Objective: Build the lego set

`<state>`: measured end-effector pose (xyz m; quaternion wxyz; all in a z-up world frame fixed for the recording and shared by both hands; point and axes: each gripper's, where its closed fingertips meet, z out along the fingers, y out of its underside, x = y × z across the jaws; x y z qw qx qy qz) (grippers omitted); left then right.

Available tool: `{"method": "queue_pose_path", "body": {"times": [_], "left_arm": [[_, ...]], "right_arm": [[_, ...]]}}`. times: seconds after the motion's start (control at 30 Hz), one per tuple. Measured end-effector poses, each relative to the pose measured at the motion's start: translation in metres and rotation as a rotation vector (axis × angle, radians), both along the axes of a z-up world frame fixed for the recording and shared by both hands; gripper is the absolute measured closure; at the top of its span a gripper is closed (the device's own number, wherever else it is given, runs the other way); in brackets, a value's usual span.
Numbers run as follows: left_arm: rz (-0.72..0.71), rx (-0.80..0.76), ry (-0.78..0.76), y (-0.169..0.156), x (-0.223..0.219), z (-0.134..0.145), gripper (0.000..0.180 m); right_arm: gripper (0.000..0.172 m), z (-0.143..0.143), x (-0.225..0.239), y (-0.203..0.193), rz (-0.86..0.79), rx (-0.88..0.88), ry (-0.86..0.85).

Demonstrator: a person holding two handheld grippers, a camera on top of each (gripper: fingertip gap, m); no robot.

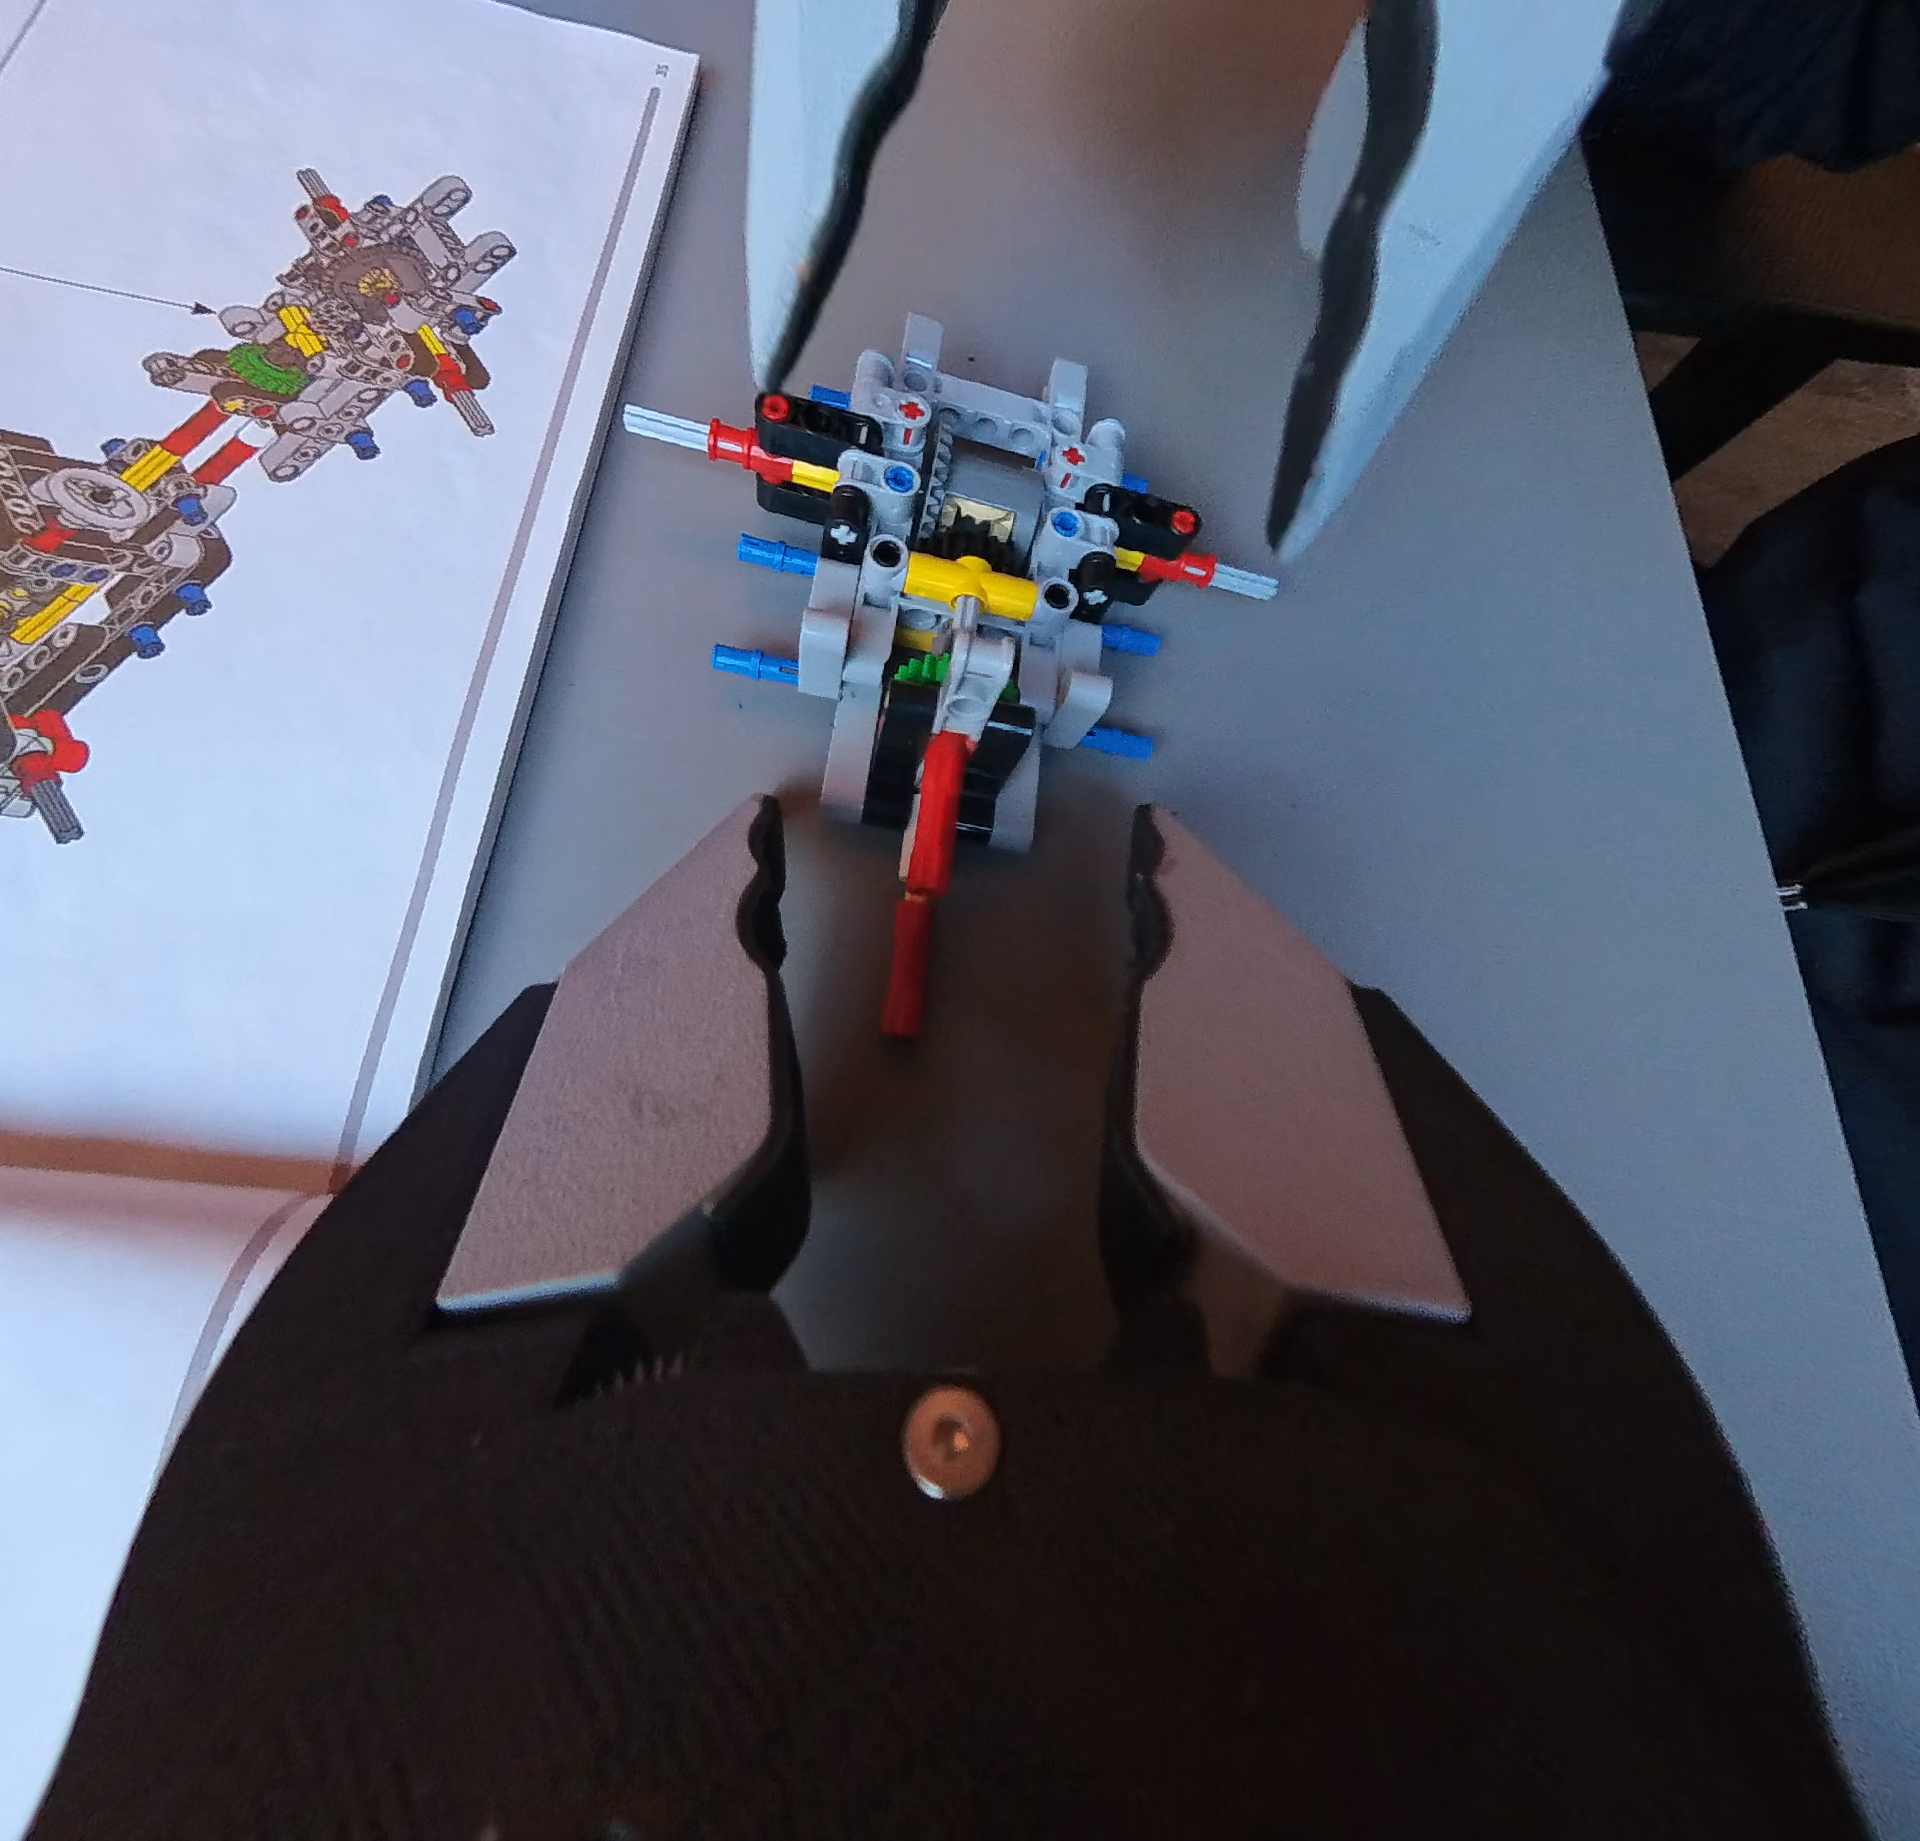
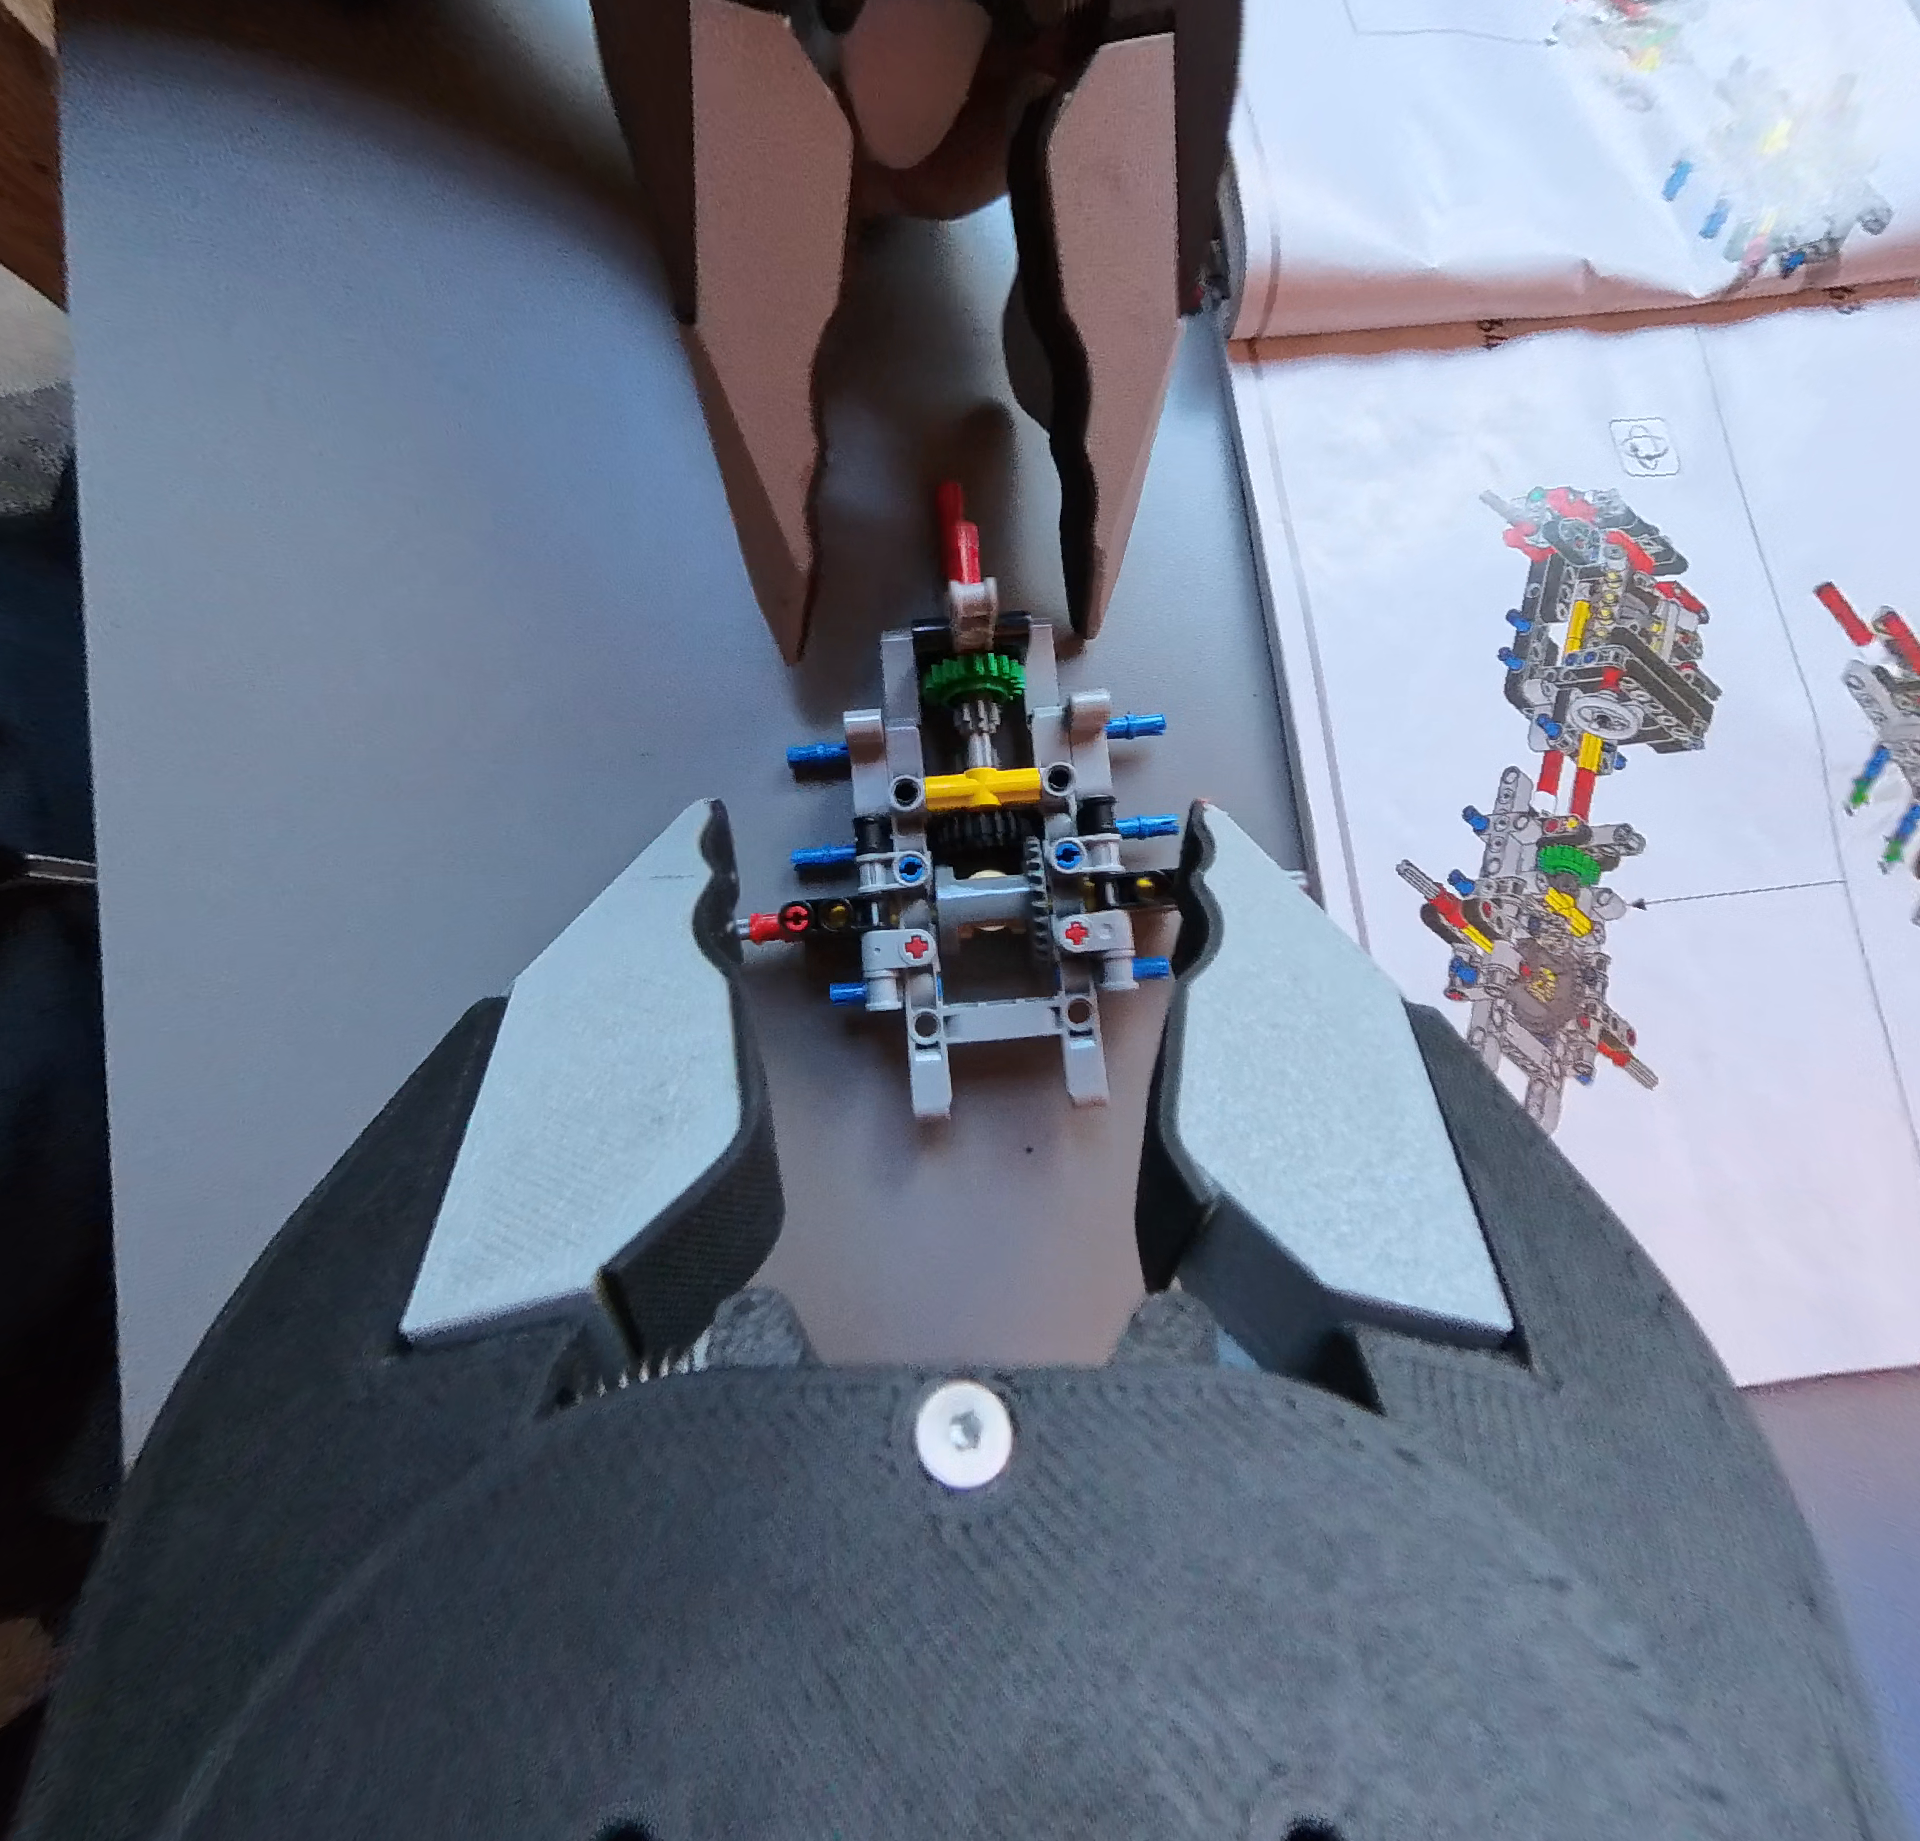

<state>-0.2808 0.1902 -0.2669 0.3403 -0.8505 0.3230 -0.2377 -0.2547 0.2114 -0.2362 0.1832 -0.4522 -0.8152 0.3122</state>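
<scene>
Left wrist view: your left tongs gape wide, straddling the red axle without touching it.
Right tongs: wide, flanking the brick gearbox model; pad contact unclear.
Model: on the grey tabletop, between both tongs.
Instruction booklet: beside the model.

The table is plain grey. The brick model is built mostly of light grey beams, with black beams at its sides, blue pins, a yellow cross connector, a green gear and a red axle at one end. The left gripper is black with brownish fingers edged in black pads; the right gripper is dark grey with pale grey fingers. The instruction booklet is white, printed with multicoloured diagrams.
</scene>
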Motion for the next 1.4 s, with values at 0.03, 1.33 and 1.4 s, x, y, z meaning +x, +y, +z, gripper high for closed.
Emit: {"method": "queue_pose_path", "body": {"times": [0.03, 1.33, 1.4], "left_arm": [[0.000, 0.001, 0.001, -0.001, 0.000, 0.000, 0.116], [0.054, 0.090, 0.157, -0.001, -0.009, -0.008, 0.100], [0.056, 0.089, 0.157, -0.001, -0.009, -0.008, 0.100]], "right_arm": [[0.090, 0.002, -0.001, 0.004, -0.008, -0.005, 0.008], [0.119, 0.098, 0.007, 0.131, -0.359, -0.508, 0.765], [0.120, 0.091, 0.004, 0.129, -0.362, -0.468, 0.752]]}}
